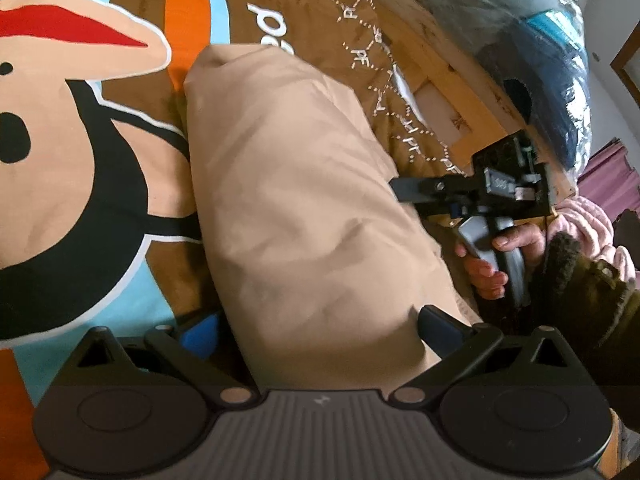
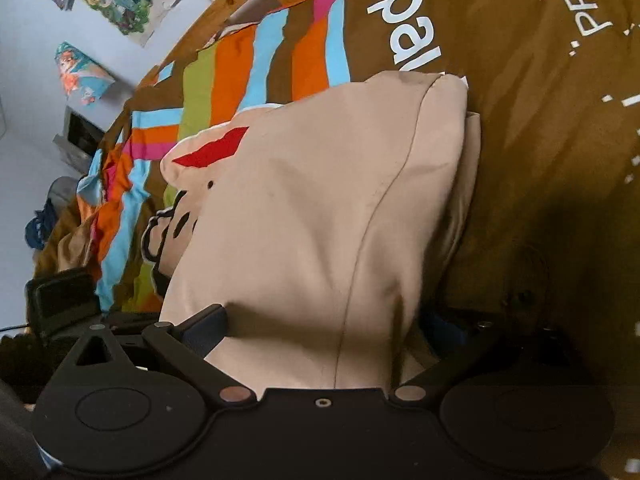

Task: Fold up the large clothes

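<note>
Both grippers, left (image 1: 316, 330) and right (image 2: 320, 328), wide around the beige garment (image 1: 304, 200) on the cartoon bedspread (image 1: 80, 160)

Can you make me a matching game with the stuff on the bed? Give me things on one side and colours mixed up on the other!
Things:
1. folded garment
2. bedspread
3. jacket sleeve
4. wall

Colours:
A. brown with bright stripes
B. white
C. beige
D. dark green

Pairs: 1-C, 2-A, 3-D, 4-B
</note>
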Tool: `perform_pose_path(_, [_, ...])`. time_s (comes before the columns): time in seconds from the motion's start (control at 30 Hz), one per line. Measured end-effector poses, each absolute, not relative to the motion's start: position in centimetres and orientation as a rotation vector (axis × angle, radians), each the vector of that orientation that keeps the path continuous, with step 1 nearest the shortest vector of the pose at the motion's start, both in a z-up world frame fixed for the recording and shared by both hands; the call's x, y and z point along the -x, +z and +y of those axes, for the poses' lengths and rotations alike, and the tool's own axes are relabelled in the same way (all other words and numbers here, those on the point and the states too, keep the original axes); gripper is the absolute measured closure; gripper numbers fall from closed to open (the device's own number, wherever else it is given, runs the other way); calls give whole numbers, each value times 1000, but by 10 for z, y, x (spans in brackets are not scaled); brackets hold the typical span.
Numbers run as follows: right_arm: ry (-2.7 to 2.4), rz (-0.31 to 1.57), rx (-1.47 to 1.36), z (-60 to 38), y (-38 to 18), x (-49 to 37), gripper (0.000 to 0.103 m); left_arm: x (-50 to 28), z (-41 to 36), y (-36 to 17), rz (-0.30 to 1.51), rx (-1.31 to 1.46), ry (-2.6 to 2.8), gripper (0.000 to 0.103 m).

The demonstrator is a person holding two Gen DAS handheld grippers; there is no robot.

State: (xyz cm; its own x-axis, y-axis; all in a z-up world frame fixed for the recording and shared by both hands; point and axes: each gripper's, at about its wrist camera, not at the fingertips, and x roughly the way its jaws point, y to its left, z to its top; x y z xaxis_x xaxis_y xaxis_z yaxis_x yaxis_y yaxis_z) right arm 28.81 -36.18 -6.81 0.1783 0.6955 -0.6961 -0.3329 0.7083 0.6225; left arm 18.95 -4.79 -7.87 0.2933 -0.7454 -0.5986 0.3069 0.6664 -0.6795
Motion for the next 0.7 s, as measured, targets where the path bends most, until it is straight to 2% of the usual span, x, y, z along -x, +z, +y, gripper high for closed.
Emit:
perform_pose_path(0.1, [717,1180,-416,-359,-70,-286,1,-193,-50,-79,1079,492,-734,1])
perform_pose_path(0.27, [681,1143,-386,-350,-65,-274,1,-191,-56,-67,1072,446,-703,18])
perform_pose_path(0.33, [693,1121,-374,-344,-62,-267,3,-191,-57,-61,1072,431,-695,21])
perform_pose_path(0.4, [692,1096,-392,-341,-58,-262,10,-190,-55,-54,1061,421,-698,24])
perform_pose_path(0.53, [651,1029,-462,-356,-38,-252,42,-186,-48,-39,998,396,-712,27])
perform_pose_path(0.7, [649,947,-519,-358,-11,-243,43,-190,-37,-8,871,285,-708,28])
